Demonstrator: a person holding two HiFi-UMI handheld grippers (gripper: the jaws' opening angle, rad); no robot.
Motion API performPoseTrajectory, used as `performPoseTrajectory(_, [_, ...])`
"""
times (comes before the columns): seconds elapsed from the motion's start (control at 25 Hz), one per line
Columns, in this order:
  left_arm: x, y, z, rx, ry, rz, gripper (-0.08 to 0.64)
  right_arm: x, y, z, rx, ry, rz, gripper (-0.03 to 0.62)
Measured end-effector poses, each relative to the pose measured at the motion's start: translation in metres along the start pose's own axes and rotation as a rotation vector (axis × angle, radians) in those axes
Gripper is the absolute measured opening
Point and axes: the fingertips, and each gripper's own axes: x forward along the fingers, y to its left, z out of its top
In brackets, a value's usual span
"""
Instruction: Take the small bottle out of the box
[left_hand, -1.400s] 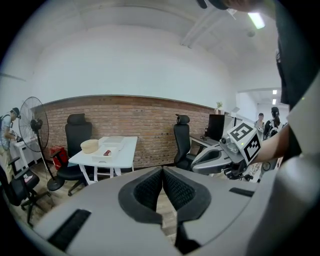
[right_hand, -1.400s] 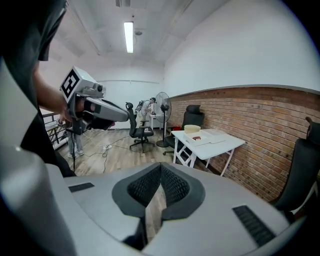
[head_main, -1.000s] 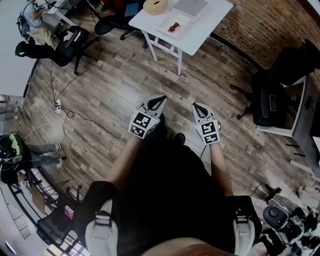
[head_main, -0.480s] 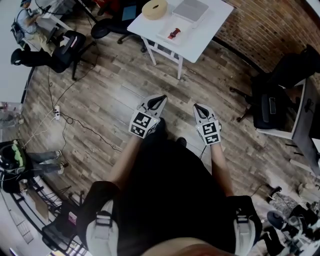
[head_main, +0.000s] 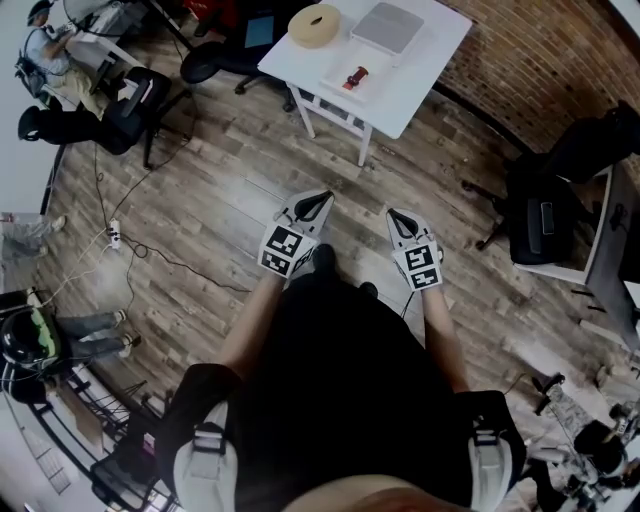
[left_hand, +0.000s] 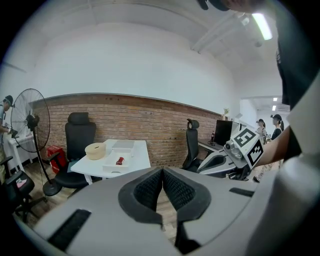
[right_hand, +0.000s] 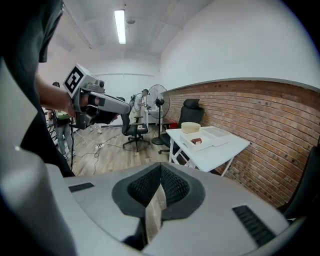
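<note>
A small red bottle (head_main: 355, 76) lies in a shallow white box (head_main: 336, 84) on a white table (head_main: 420, 70) far ahead of me. It also shows in the left gripper view as the bottle (left_hand: 119, 161) and in the right gripper view as the bottle (right_hand: 196, 141). Both grippers are held side by side over the wooden floor, well short of the table. My left gripper (head_main: 324, 198) is shut with nothing in it, its pads (left_hand: 150, 187) meeting at the tips. My right gripper (head_main: 394, 213) is shut and empty too.
A beige ring-shaped roll (head_main: 313, 24) and a flat grey box (head_main: 387, 25) also sit on the table. Black office chairs (head_main: 135, 95) stand at left and another chair (head_main: 540, 215) at right. A cable and power strip (head_main: 115, 236) lie on the floor. A brick wall (head_main: 540, 50) runs behind the table.
The table with the box has drawn closer and lower in the head view as the person walks towards it. Both grippers keep their pose and stay shut.
</note>
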Motion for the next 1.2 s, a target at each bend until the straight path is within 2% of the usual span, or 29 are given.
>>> performPoseTrajectory(0.56, [-0.005,0.051,-0.009,-0.011,0.004,-0.017,0.021,0.043,0.010,0.015,0.006,0.023,-0.013,-0.002])
performPoseTrajectory(0.92, [-0.010,0.089,-0.011,0.008,0.002,-0.030,0.021,0.073,0.015,0.023,0.008,0.039,-0.027,-0.002])
performPoseTrajectory(1.2, [-0.013,0.116,-0.014,0.010,0.025,-0.039,0.021,0.095,0.013,0.038,0.018,0.032,-0.047,-0.002])
